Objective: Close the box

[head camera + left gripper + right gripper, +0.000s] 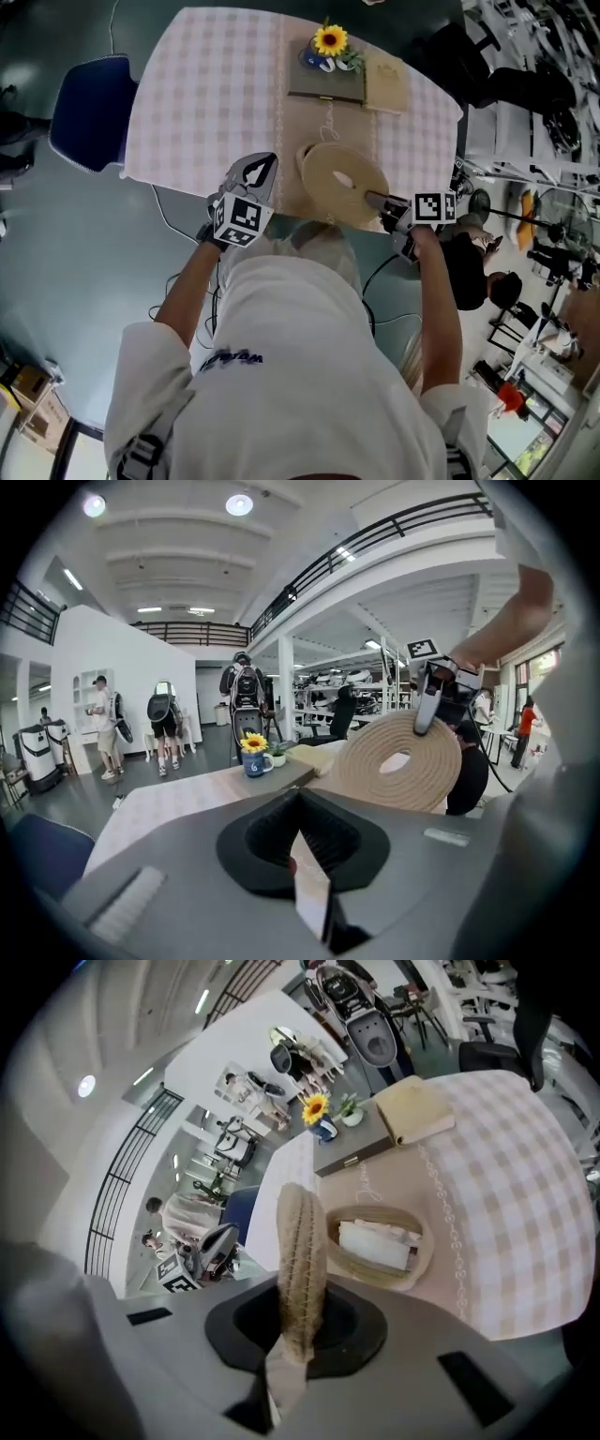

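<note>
We note a table covered with a pale checked cloth [206, 94]. A beige runner [302, 122] with stitched borders crosses it from the near edge to the far edge. At the far edge, a dark grey flat slab [323, 86] lies on the runner. On the slab's far side stands a blue mug [316, 62] holding a sunflower [330, 39], with a small green plant [349, 60] just beside it. A tan book [385, 84] lies touching the slab, on the side toward the table's right edge. A blue chair [89, 112] stands off the left edge. A thin cable [169, 220] runs over the floor below the near-left corner. Several people [101, 726] stand well beyond the far edge.
</note>
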`<move>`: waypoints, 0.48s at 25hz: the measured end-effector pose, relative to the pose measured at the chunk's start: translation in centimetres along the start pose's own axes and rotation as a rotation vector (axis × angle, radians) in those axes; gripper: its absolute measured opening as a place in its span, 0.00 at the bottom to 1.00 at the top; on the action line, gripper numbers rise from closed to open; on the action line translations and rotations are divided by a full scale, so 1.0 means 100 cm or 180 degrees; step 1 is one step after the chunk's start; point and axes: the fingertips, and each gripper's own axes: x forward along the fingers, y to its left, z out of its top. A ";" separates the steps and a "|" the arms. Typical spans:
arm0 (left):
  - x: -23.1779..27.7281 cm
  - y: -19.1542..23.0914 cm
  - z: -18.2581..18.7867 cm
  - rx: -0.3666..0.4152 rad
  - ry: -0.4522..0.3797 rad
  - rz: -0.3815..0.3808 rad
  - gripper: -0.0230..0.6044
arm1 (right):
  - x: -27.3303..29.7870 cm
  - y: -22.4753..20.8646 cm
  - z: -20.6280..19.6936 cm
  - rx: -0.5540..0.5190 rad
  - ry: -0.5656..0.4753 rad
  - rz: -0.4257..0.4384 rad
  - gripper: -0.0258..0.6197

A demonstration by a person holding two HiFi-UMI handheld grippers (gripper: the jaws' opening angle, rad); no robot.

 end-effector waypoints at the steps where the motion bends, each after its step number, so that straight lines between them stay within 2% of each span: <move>1: 0.010 0.000 -0.009 -0.0052 0.0053 -0.0029 0.04 | 0.007 -0.005 0.005 0.0047 0.0112 -0.0006 0.10; 4: 0.039 -0.003 -0.043 -0.0133 0.0334 -0.0103 0.04 | 0.028 -0.015 0.016 0.0252 0.0376 0.0012 0.10; 6: 0.058 -0.004 -0.055 -0.0059 0.0445 -0.0129 0.04 | 0.037 -0.019 0.026 0.0355 0.0528 0.0052 0.10; 9: 0.076 -0.009 -0.054 0.0058 0.0502 -0.0188 0.04 | 0.042 -0.027 0.036 0.0439 0.0725 0.0077 0.10; 12: 0.086 -0.013 -0.051 -0.0014 0.0514 -0.0217 0.04 | 0.040 -0.039 0.042 0.0442 0.0850 0.0007 0.10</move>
